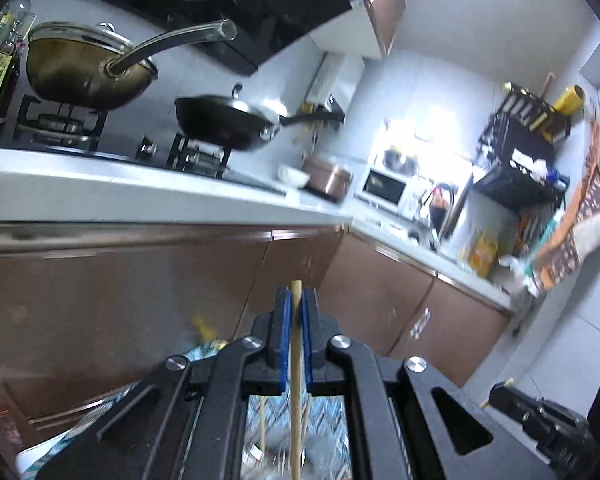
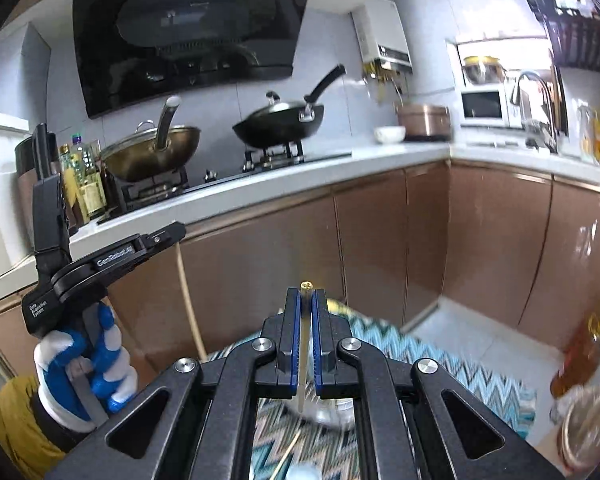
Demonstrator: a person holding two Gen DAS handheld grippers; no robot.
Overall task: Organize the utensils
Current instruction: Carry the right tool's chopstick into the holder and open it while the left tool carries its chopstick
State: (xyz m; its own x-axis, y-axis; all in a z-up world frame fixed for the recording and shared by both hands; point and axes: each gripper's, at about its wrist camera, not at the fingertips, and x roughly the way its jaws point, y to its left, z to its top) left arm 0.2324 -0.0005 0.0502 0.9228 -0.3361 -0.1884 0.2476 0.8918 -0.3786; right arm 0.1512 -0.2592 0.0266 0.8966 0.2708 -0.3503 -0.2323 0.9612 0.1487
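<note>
My left gripper point(image 1: 296, 300) is shut on a long wooden utensil handle point(image 1: 297, 380), held upright between the blue pads; its lower end runs down out of view. My right gripper point(image 2: 306, 300) is shut on a thin metal utensil handle point(image 2: 305, 344) with a gold-coloured tip, also upright. In the right wrist view the left gripper point(image 2: 168, 236) shows at the left, held by a blue and white gloved hand point(image 2: 88, 356), with the wooden handle point(image 2: 188, 292) hanging below it. The working ends of both utensils are hidden.
A zigzag-patterned cloth point(image 2: 440, 364) covers the surface below, with a glass container point(image 2: 332, 412) and a lidded jar point(image 2: 588, 428) on it. Ahead are brown cabinets point(image 2: 260, 256), a white counter point(image 2: 300, 176) with two woks on a stove point(image 2: 278, 120), and an oil bottle point(image 2: 580, 352) at the right.
</note>
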